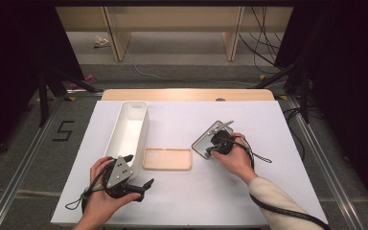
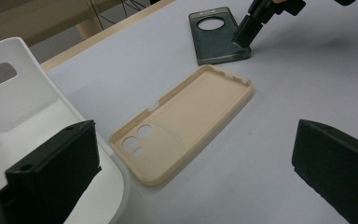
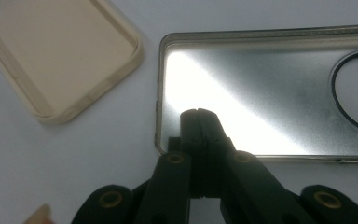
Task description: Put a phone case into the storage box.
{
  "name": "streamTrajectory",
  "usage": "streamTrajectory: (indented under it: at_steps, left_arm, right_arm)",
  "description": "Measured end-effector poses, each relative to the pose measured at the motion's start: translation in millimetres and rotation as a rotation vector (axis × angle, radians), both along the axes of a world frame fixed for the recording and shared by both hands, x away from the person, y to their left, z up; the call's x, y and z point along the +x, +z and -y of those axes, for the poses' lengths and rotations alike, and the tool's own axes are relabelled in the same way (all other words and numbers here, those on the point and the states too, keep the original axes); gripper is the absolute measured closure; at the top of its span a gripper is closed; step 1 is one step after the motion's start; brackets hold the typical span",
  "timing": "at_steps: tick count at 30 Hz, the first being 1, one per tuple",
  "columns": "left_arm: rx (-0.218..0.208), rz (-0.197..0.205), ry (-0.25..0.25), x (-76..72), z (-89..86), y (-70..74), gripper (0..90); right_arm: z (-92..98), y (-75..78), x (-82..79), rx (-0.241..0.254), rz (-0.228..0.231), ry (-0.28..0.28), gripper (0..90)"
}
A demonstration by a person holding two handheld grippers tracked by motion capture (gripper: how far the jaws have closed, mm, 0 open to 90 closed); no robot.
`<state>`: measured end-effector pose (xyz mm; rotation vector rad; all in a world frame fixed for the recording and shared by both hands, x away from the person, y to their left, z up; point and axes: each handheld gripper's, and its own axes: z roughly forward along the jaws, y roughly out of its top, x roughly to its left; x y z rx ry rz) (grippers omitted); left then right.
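A beige phone case (image 1: pixel 167 159) (image 2: pixel 186 116) (image 3: pixel 65 51) lies hollow side up in the middle of the white table. To its right lies a grey translucent phone case (image 1: pixel 202 140) (image 2: pixel 214 39) (image 3: pixel 270 88) with a round camera hole. My right gripper (image 1: pixel 212 147) (image 3: pixel 198 114) is shut, its tips set down on the inside of the grey case near one short end. The same gripper (image 2: pixel 241 39) appears in the left gripper view. My left gripper (image 1: pixel 143 189) (image 2: pixel 191 140) stands open near the table's front edge, pointing toward the beige case, with nothing between its fingers.
A long white bin (image 1: pixel 124 129) (image 2: pixel 28 93) stands left of the beige case, next to my left hand. The wooden tabletop edge (image 1: pixel 187 94) shows at the back. Cables and dark stands lie on the floor beyond.
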<state>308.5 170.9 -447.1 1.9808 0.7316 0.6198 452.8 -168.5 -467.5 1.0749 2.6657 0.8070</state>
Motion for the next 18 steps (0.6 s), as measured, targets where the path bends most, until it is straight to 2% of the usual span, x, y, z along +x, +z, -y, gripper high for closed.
streamTrajectory:
  at_steps: [12,18]
  left_arm:
    - [0.005,0.001,-0.002,-0.7,0.1,0.2,0.0]
    - [0.005,-0.001,-0.003,-1.1,0.4,0.2,0.0]
  right_arm:
    - [14.6,3.2,-8.2,-0.071,-0.026,0.051,90.0]
    - [23.3,3.6,-10.6,-0.093,-0.052,0.047,90.0]
